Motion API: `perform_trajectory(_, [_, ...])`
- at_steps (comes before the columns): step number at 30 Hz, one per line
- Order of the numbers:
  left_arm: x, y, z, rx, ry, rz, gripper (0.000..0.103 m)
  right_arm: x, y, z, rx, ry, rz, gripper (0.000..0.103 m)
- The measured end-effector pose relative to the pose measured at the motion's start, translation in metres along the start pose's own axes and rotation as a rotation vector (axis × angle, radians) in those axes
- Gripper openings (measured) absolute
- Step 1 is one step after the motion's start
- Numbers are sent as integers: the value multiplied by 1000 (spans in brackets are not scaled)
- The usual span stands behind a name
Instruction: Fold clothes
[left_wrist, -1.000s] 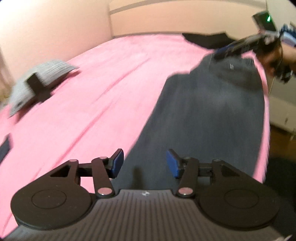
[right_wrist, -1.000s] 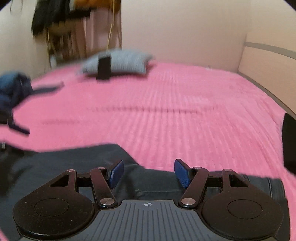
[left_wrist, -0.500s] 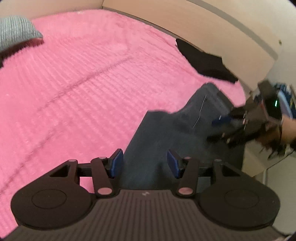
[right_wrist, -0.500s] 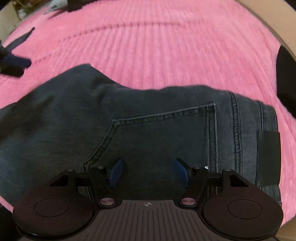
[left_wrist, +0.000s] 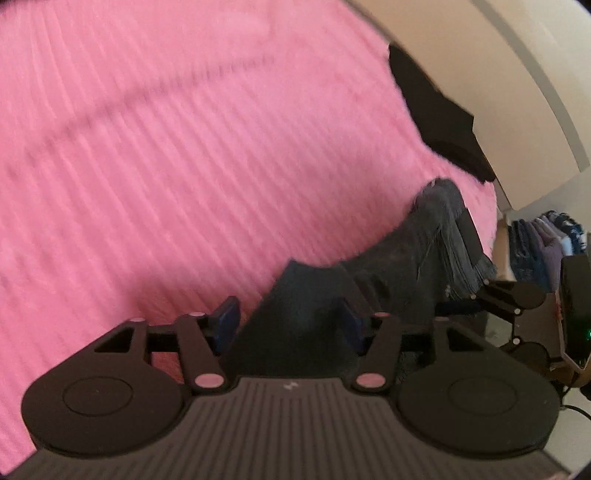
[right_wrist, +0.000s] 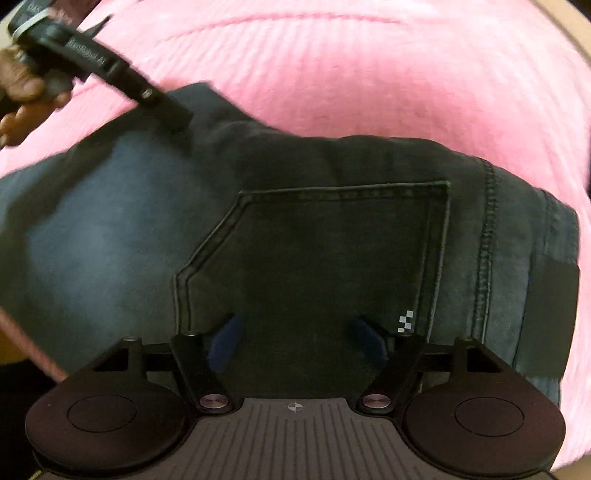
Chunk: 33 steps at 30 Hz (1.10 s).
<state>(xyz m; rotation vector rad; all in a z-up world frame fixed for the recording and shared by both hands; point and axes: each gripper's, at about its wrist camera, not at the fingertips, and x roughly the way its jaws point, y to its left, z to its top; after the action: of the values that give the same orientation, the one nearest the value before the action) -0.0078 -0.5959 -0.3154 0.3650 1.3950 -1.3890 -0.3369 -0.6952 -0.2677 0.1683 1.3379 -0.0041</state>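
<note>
Dark grey jeans (right_wrist: 332, 236) lie flat on the pink bedspread (right_wrist: 369, 74), back pocket (right_wrist: 314, 251) up and waistband to the right. My right gripper (right_wrist: 297, 341) points steeply down just over the pocket. Its jaws are opening and the pads do not press the cloth. My left gripper (left_wrist: 289, 323) hangs over the jeans' (left_wrist: 406, 258) far edge, jaws opening, with a corner of denim lying between the fingers but not pinched. In the right wrist view the left gripper (right_wrist: 170, 114) reaches that edge from the upper left, held by a hand (right_wrist: 22, 88).
A black garment (left_wrist: 439, 114) lies at the bed's far side against the beige headboard (left_wrist: 517, 92). Folded clothes (left_wrist: 543, 243) are stacked beyond the bed's corner. The right gripper (left_wrist: 480, 299) shows at the left view's right edge. Pink bedspread (left_wrist: 184, 166) spreads to the left.
The left gripper swung across the bed and tipped down onto the jeans' far edge. The right gripper tilted down over the back pocket. Both pairs of jaws stand wider.
</note>
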Motion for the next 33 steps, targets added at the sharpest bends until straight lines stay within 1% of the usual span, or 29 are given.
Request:
perform_trajectory(1, [4,2,-1,-23,11,-4,59,0,-3,2,-19,16,15,74])
perform_trajectory(3, [-3,-8,-8,-2,-8,5,45,2,-9,5,-48,39,47,75])
perform_trajectory(4, [-10,-17,-12,24,-14,16,35,3,-12,6,-57,46,64,77])
perform_trajectory(5, [-16,-27,-18,44,-16,19,35,4,-14,9,-65,54,84,79])
perform_trajectory(7, [-24,-46,-29,77,-12,21,35,8,-15,13,-91,74,116,96])
perform_trajectory(9, [-28,-62,-39,102,-4,32,36,13,-9,14,-148,99,123,101])
perform_trajectory(11, [-26,-66,-42,96,-5,42,39,15,0,15,-205,117,96,102])
perform_trajectory(12, [-25,-64,-41,73,-7,43,39,15,0,15,-203,118,91,102])
perform_trajectory(14, [-27,-59,-35,34,-14,24,39,12,-5,17,-166,117,96,102])
perform_trajectory(16, [-29,-55,-26,17,-33,-1,39,7,-11,21,-118,125,93,102])
perform_trajectory(19, [-34,-50,-12,3,-72,-28,39,-7,-22,30,-6,136,75,102])
perform_trajectory(20, [-37,-54,-11,23,-77,-29,39,-17,-26,35,23,112,75,102])
perform_trajectory(21, [-40,-59,-11,46,-79,-30,39,-31,-29,42,36,69,75,99])
perform_trajectory(23, [-45,-70,-15,101,-77,-27,39,-56,-32,60,31,-34,48,97])
perform_trajectory(25, [-44,-84,-25,166,-64,-2,39,-64,-35,80,9,-117,-10,98])
perform_trajectory(26, [-42,-87,-31,174,-53,-4,39,-67,-36,90,-2,-157,-41,98])
perform_trajectory(29, [-38,-91,-43,163,-35,-16,39,-37,-51,108,-21,-166,-130,98])
perform_trajectory(30, [-36,-90,-45,153,-34,-19,39,-23,-60,111,-17,-140,-149,98])
perform_trajectory(31, [-35,-89,-47,143,-34,-22,39,-9,-69,111,-6,-97,-159,98])
perform_trajectory(33, [-34,-84,-44,121,-37,-33,39,6,-74,104,-89,-68,-193,100])
